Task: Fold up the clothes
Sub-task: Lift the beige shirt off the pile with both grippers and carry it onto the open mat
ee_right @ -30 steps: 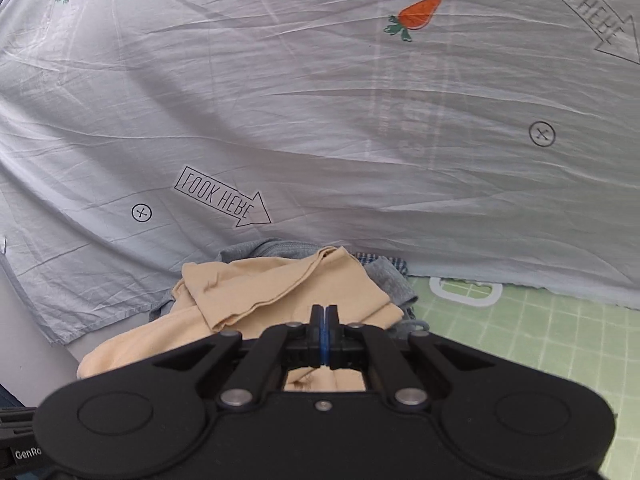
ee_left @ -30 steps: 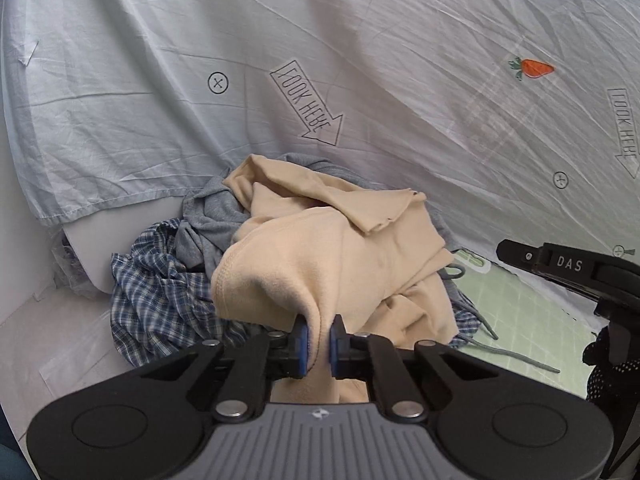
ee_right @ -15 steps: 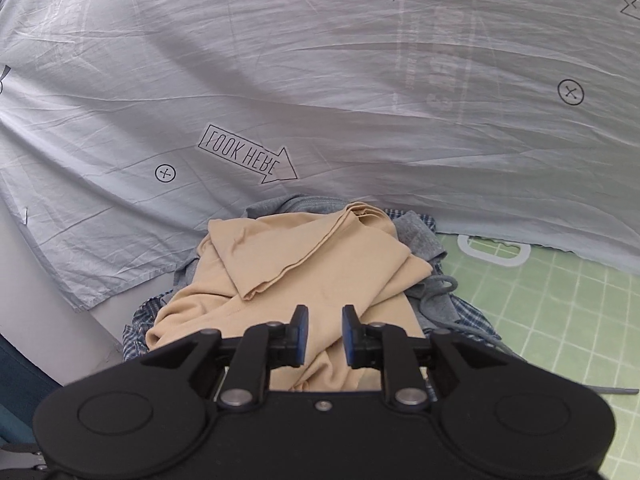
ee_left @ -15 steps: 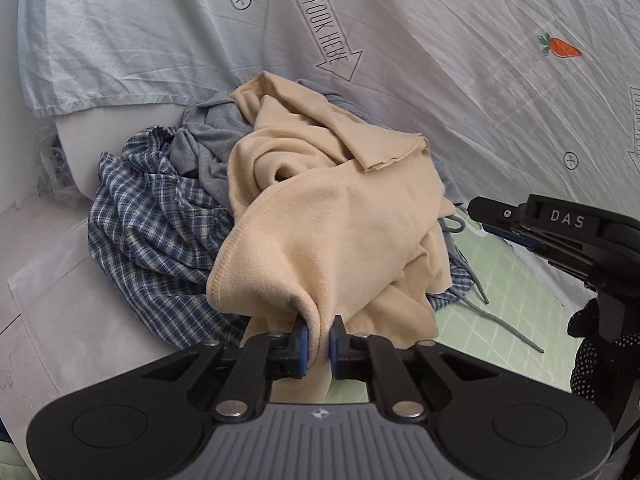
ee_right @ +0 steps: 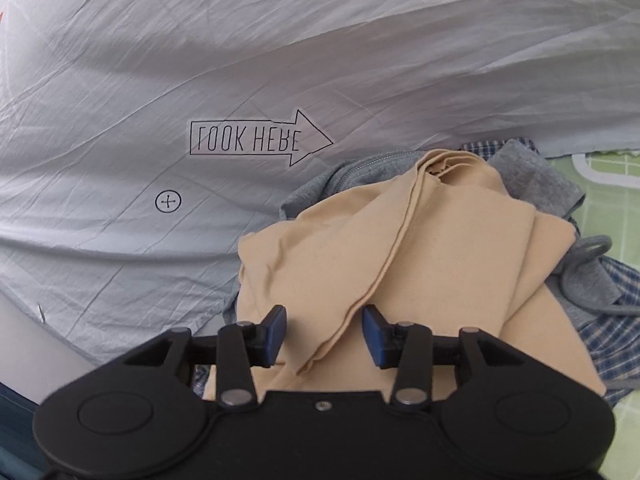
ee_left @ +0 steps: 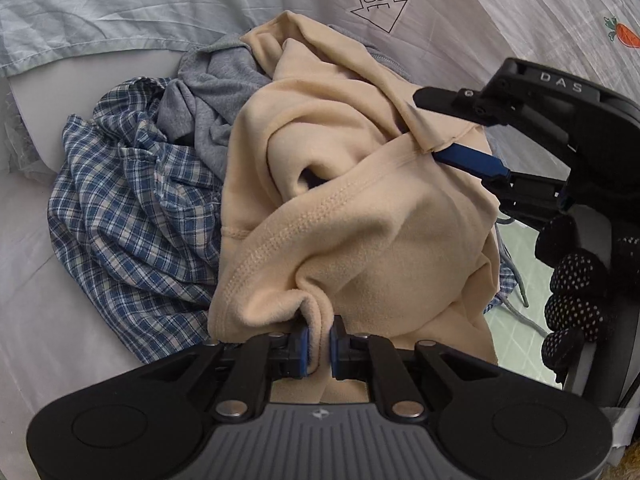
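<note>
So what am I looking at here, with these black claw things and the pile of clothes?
There is no robot arm: a person holds a two-finger tool in each hand, and each tool carries a camera looking along its fingers. In the left tool's view, the left gripper is shut on a fold of the beige sweatshirt. The right gripper is open, its fingers apart over the same garment; it also shows at the side of the left view, held by a dotted black glove. Under the sweatshirt lie a grey garment and a blue plaid shirt, heaped beside a pale printed sheet.
</note>
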